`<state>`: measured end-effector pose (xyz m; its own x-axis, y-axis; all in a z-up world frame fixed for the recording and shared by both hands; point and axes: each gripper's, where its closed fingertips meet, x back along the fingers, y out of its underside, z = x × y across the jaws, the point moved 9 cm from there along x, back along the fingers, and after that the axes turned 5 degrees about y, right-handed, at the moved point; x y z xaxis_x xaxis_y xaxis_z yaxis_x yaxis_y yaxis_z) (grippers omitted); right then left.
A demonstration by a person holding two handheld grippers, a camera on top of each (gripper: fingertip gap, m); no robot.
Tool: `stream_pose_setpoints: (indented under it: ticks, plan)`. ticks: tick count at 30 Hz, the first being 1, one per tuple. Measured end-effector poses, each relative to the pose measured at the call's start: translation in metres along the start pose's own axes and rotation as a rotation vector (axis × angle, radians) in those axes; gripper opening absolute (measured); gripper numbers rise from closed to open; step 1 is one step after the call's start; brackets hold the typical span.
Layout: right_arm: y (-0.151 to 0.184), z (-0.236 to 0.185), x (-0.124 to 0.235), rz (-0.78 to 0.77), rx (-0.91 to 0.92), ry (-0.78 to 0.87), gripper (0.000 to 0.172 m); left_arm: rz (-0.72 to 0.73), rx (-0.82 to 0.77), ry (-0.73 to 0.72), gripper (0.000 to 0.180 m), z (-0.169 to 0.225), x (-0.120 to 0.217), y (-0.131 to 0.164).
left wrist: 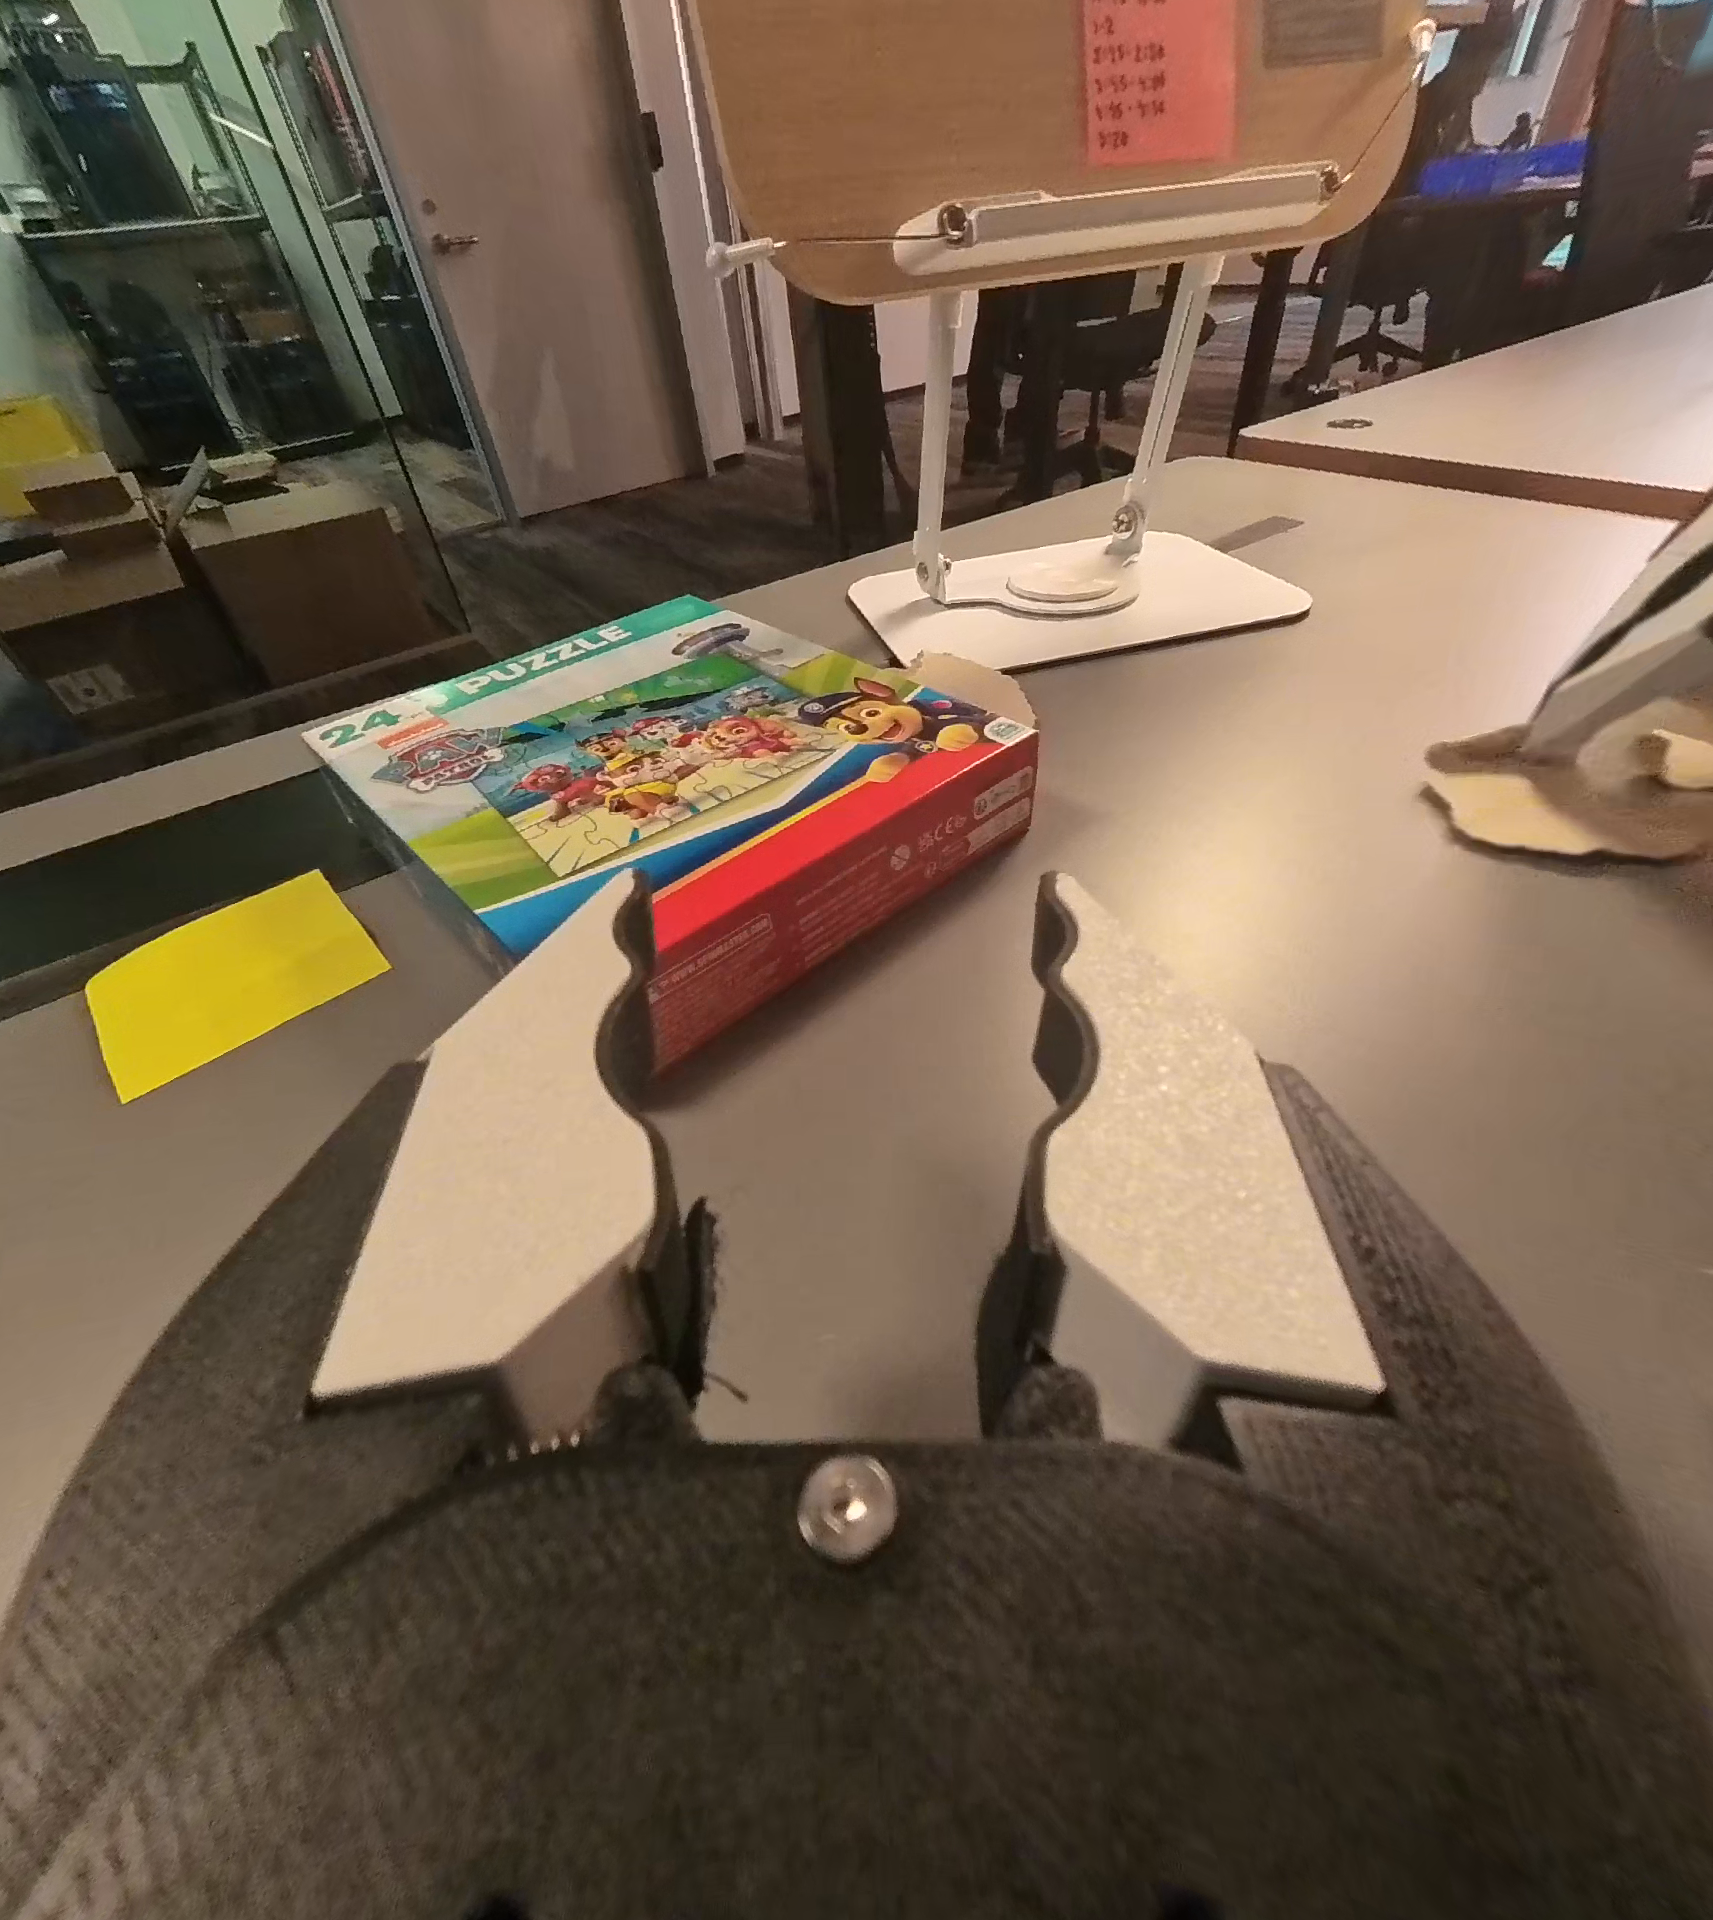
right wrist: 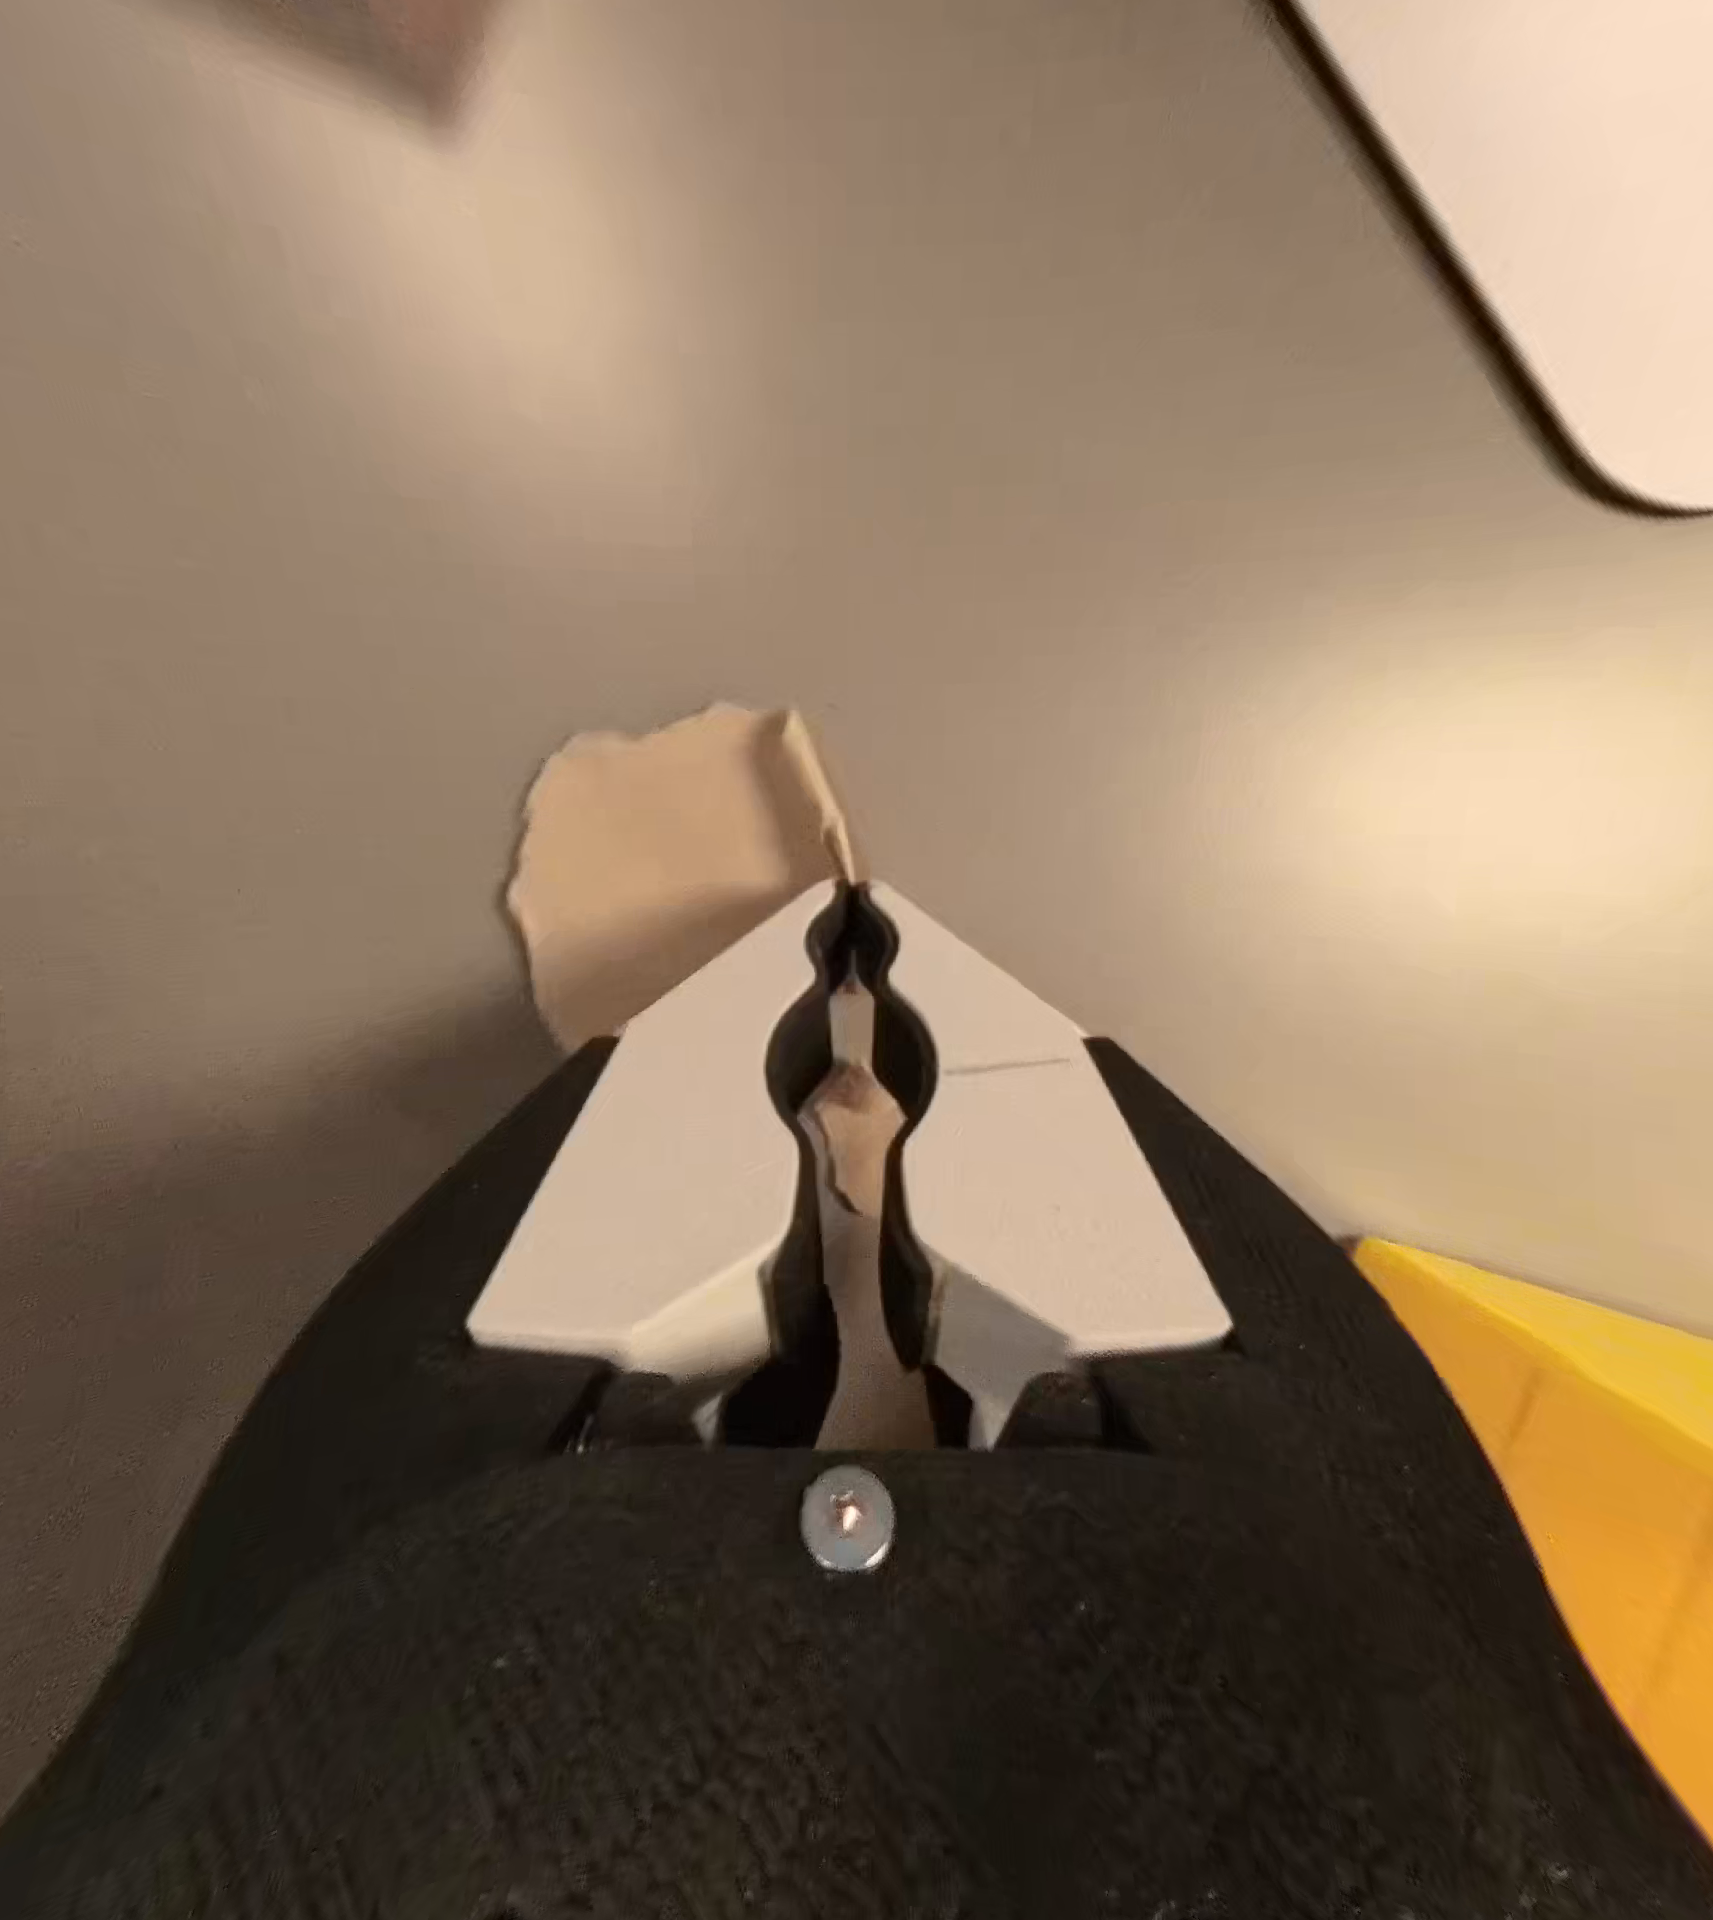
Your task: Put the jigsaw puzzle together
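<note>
The colourful puzzle box [left wrist: 686, 769] lies flat on the grey table [left wrist: 1247, 987], with a torn flap at its far right end. My left gripper [left wrist: 847, 894] is open and empty, its fingertips just in front of the box's red side, not touching it. My right gripper [right wrist: 852, 894] is shut on the raised edge of a torn beige cardboard piece [right wrist: 644, 831], whose rest lies on the table. In the left wrist view the right gripper [left wrist: 1558, 727] is at the right, tips down on that cardboard piece [left wrist: 1517, 821]. No puzzle pieces show.
A white stand base [left wrist: 1080, 613] holding a wooden board [left wrist: 1039, 135] is behind the box; its corner also shows in the right wrist view [right wrist: 1610, 208]. A yellow sticky note [left wrist: 228, 977] lies at the left. A yellow object [right wrist: 1610, 1507] is beside my right gripper. The left gripper's tips are roughly 30 cm from the right gripper's. The left tips stand about 20 cm off the yellow sticky note [left wrist: 228, 977].
</note>
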<state>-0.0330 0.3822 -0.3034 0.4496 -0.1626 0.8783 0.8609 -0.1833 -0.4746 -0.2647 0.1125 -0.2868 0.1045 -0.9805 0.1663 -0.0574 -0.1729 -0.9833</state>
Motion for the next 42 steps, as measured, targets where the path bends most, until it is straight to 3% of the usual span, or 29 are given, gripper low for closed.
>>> stream_pose_setpoints:
  ticks: [3,6,8,10,13,15,16,17,19,22,24,26,28,31,33,37,39,42]
  plan:
    - [-0.012,-0.017,0.032,0.174,0.068,0.105,0.0,0.0,-0.004,0.0,0.073,0.0,0.0,0.0]
    - [-0.01,-0.023,0.112,0.394,0.143,0.518,0.0,-0.002,-0.004,-0.001,0.073,0.0,0.0,0.0]
    - [0.012,-0.005,0.162,0.414,0.068,0.826,0.0,-0.003,-0.008,-0.002,0.073,0.001,0.0,0.0]
    - [0.043,0.025,0.189,0.34,-0.052,1.008,0.0,-0.004,-0.011,-0.004,0.073,0.001,0.0,0.0]
    - [0.082,0.067,0.187,0.259,-0.188,0.969,0.006,-0.002,-0.007,-0.004,0.072,0.001,0.0,0.0]
    - [0.099,0.084,0.173,0.194,-0.295,0.862,0.046,0.0,-0.001,-0.004,0.073,0.0,0.0,0.0]
    - [0.103,0.086,0.167,0.179,-0.325,0.828,0.061,0.002,0.002,-0.004,0.073,0.0,0.0,0.0]
    - [0.103,0.083,0.164,0.19,-0.316,0.821,0.064,0.003,0.004,-0.003,0.073,0.0,0.0,0.0]
    - [0.089,0.061,0.161,0.314,-0.193,0.802,0.056,0.003,0.002,-0.004,0.073,0.0,0.0,0.0]
    - [0.056,0.003,0.139,0.556,0.0,0.513,0.021,-0.001,-0.004,-0.003,0.073,0.001,-0.001,0.0]
    - [0.047,-0.023,0.103,0.485,-0.007,0.263,0.025,-0.001,-0.008,-0.003,0.073,0.001,-0.001,0.0]
    - [0.049,-0.028,0.063,0.345,-0.04,0.187,0.037,-0.001,-0.007,-0.001,0.073,0.001,-0.001,0.0]
    - [0.052,-0.026,0.035,0.299,-0.086,0.159,0.037,0.0,-0.004,0.0,0.073,0.001,-0.001,0.0]
    - [0.056,-0.02,0.016,0.273,-0.169,0.177,0.028,0.002,-0.002,0.0,0.073,0.001,-0.001,0.0]
    - [0.057,-0.016,0.015,0.266,-0.198,0.204,0.0,0.0,-0.002,0.0,0.073,0.001,-0.001,0.0]
    - [0.054,-0.018,0.023,0.231,-0.138,0.273,0.0,-0.001,-0.005,0.002,0.073,0.001,-0.001,0.0]
    - [0.048,-0.019,0.05,0.342,-0.102,0.378,0.0,-0.001,-0.005,0.002,0.073,0.001,-0.001,0.0]
    - [0.047,-0.005,0.119,0.592,-0.115,0.715,0.0,0.001,-0.002,0.002,0.073,0.001,-0.001,0.0]
